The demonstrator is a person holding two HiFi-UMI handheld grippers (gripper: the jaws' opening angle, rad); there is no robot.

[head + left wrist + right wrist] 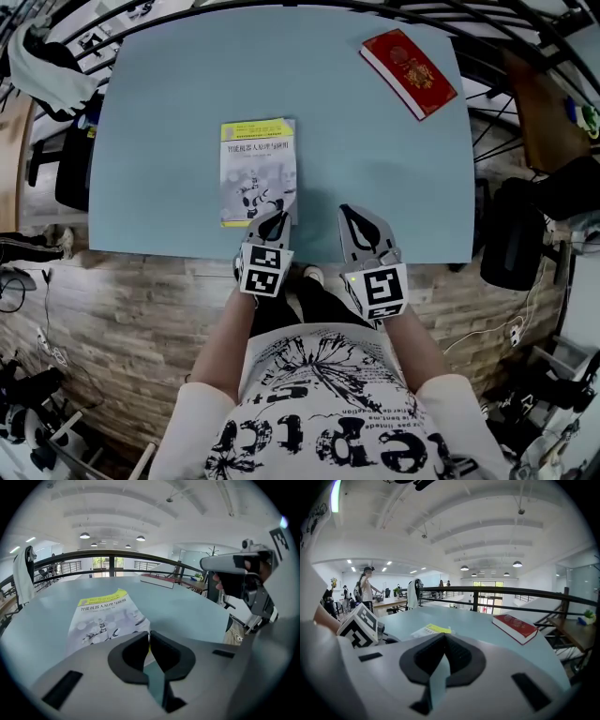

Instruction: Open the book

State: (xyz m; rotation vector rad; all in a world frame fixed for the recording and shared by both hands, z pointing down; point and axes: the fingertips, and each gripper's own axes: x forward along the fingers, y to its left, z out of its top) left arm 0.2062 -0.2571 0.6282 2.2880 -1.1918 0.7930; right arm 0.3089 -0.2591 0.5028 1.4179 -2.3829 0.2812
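Two books were laid on the table [169, 112].
The yellow-grey book [258, 169] was pinched at its corner by the left gripper [277, 219]; the right gripper [352, 214] was closed, empty; the red book [409, 70] was set well apart.

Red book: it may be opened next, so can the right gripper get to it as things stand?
Probably, with a stretch: only bare table lies between the right gripper and the red book.

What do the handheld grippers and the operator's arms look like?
Left gripper and right gripper: grey-white shells, black curved fingers, each with a black-and-white square-marker cube. No cables visible. Person wears pale sleeves and a white shirt with black print.
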